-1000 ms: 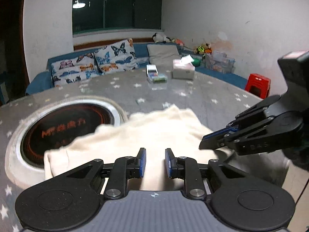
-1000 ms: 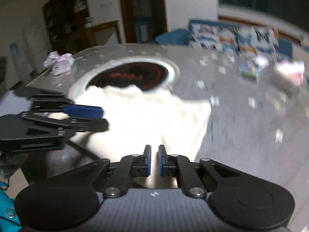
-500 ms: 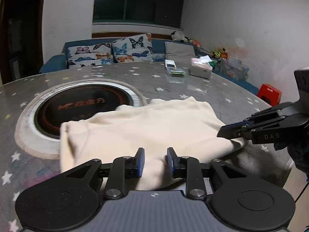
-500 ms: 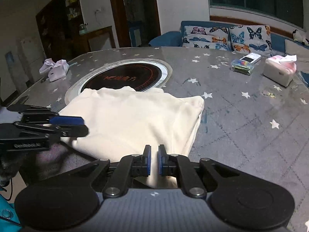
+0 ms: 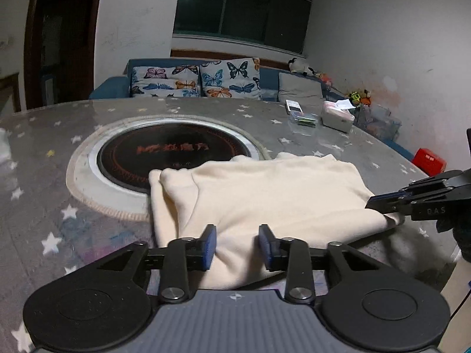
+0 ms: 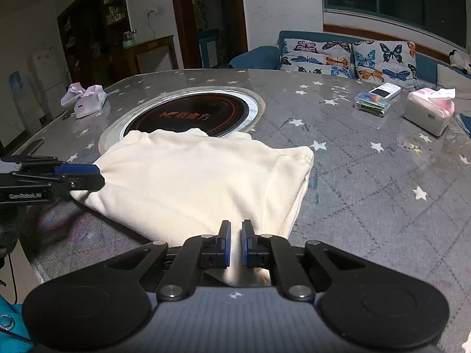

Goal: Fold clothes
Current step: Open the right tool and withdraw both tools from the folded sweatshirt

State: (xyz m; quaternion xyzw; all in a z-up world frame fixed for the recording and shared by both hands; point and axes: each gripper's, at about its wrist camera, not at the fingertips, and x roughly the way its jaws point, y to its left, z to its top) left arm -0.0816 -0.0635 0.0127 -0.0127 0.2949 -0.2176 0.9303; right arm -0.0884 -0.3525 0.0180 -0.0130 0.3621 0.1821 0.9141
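Note:
A cream garment (image 5: 265, 194) lies folded on the grey star-patterned table (image 5: 38, 206), its far edge over the round hob. It also shows in the right wrist view (image 6: 194, 179). My left gripper (image 5: 237, 245) holds the near left corner of the garment, with cloth bunched between its blue pads. It shows from the side in the right wrist view (image 6: 88, 173). My right gripper (image 6: 234, 242) is nearly closed on the garment's near right corner. It shows from the side in the left wrist view (image 5: 379, 203).
A round black hob (image 5: 176, 156) is set into the table (image 6: 382, 182). A tissue box (image 6: 429, 111), a small clear box (image 6: 372, 103) and a phone (image 6: 385, 89) sit at the far right. Pink tissue packs (image 6: 85, 100) lie far left. A sofa with butterfly pillows (image 5: 194, 81) stands behind.
Both grippers have lowered the garment's near edge onto the table and pulled it flatter. The left gripper's jaws have widened slightly around the cloth.

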